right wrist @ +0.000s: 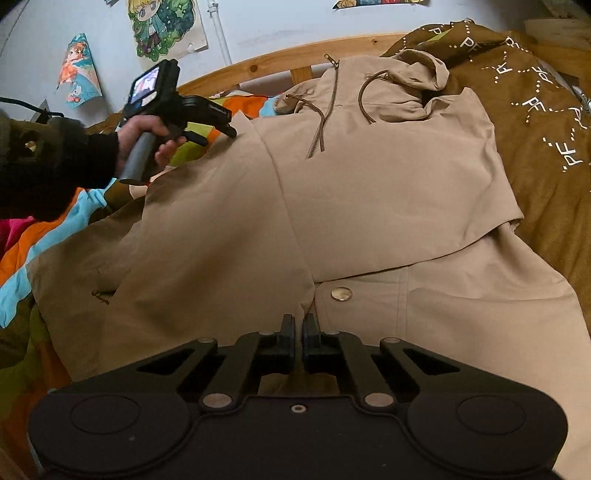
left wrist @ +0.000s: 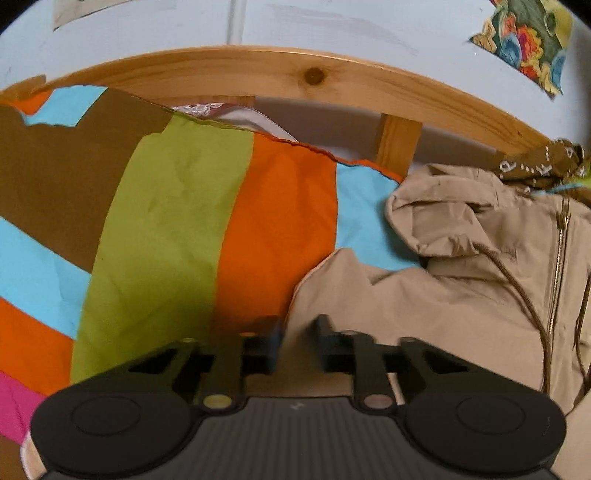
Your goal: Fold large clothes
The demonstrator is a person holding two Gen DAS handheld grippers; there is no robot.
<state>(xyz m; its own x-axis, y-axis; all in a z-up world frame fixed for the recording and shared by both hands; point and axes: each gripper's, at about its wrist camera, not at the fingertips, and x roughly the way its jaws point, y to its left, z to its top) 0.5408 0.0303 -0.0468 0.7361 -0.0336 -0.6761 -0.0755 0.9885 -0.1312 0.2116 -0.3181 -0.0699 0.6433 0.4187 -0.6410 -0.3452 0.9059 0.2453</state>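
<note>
- The tan jacket [right wrist: 369,192] lay spread across the bed, hood [right wrist: 417,81] toward 12 o'clock, one side already folded over its middle.
- Your right gripper [right wrist: 298,332] had its jaws pinching the fabric at the near fold, probably to lift it.
- Your left gripper [left wrist: 299,332], at 10 o'clock, looked nearly pressed together on the jacket's edge.
- Beneath lay a striped cover [left wrist: 166,221], with a brown blanket [right wrist: 546,147] alongside; beyond them stood the wooden bed frame [left wrist: 258,70] and a postered wall [right wrist: 166,33].
</note>
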